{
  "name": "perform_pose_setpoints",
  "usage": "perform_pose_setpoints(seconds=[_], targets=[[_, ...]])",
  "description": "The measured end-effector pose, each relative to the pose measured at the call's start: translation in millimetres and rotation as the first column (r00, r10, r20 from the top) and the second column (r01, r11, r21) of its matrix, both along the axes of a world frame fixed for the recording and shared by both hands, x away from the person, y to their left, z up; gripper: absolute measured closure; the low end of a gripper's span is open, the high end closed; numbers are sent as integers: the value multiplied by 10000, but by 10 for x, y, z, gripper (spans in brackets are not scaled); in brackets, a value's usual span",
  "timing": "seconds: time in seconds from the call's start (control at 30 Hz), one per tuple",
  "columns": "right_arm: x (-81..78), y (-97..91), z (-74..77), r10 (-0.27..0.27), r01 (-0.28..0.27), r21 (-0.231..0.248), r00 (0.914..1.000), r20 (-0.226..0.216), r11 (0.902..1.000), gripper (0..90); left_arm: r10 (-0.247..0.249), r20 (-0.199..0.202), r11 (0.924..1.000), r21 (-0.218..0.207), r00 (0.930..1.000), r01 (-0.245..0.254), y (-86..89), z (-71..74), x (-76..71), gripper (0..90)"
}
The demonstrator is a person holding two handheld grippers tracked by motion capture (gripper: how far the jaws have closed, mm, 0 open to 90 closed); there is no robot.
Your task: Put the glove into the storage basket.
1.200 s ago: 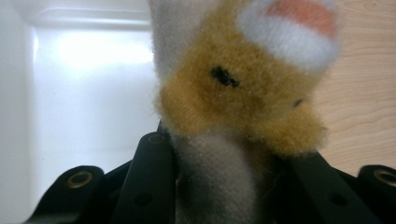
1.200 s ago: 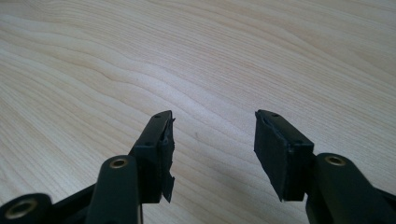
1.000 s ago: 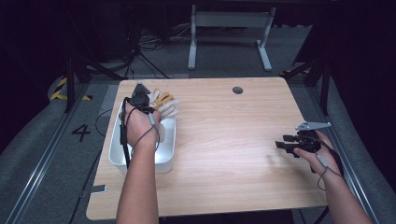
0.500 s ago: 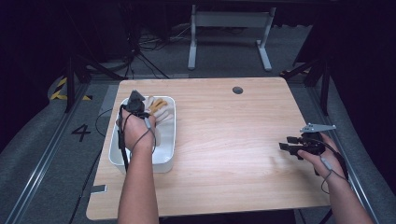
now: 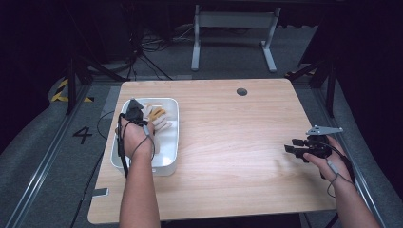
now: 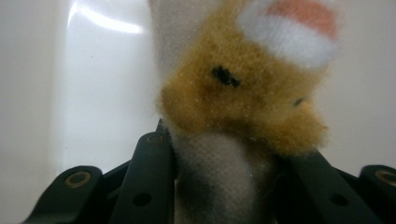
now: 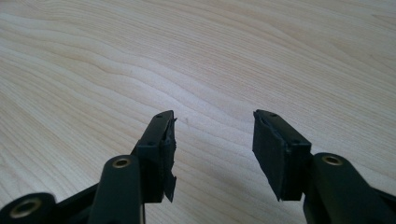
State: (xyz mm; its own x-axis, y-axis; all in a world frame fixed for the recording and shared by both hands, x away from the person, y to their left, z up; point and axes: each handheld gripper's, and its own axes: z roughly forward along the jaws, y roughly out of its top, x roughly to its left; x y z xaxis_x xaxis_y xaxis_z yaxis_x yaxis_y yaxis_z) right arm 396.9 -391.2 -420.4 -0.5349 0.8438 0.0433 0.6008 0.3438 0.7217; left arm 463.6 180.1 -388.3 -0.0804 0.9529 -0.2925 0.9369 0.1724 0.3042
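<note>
A plush toy [image 5: 157, 118] of cream and tan fur lies in the white tub [image 5: 170, 156] at the table's left. My left gripper [image 5: 134, 110] reaches down into that tub and is shut on the toy. In the left gripper view both black jaws press a cream part of the plush toy [image 6: 243, 93], whose tan head with a dark stitched eye and an orange patch rises above them against the tub's white wall [image 6: 93, 84]. My right gripper [image 5: 293, 145] rests low over the table's right edge, open, with bare wood between its fingers [image 7: 164, 140].
The wooden table [image 5: 237, 142] has a small round dark grommet [image 5: 242, 91] near its far edge. A metal stand's legs [image 5: 233, 33] stand on the floor beyond the table. A floor mark "4" [image 5: 82, 134] lies left of the table.
My left hand has sunk into the tub with the plush toy in its jaws. The right hand has stayed where it was.
</note>
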Motion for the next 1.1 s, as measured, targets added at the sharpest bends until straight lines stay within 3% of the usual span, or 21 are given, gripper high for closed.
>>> perform_pose_setpoints(seconds=[0.37, 0.93, 1.1], targets=[[-2, 8, 3, 24, -24, 35, 10000, -20, 10000, 498, 39, -321, 10000, -16, 9995, -39, 27, -134, 5, 697], [-3, -21, 1, -34, 34, 111, 10000, -10, 9999, 492, 51, -688, 9959, 906, 9976, 11, 13, -272, 73, 673], [-5, -34, 7, -10, 10, 299, 10000, -23, 9996, 490, -164, -640, 9962, 846, 9978, 218, -30, -299, 85, 559]])
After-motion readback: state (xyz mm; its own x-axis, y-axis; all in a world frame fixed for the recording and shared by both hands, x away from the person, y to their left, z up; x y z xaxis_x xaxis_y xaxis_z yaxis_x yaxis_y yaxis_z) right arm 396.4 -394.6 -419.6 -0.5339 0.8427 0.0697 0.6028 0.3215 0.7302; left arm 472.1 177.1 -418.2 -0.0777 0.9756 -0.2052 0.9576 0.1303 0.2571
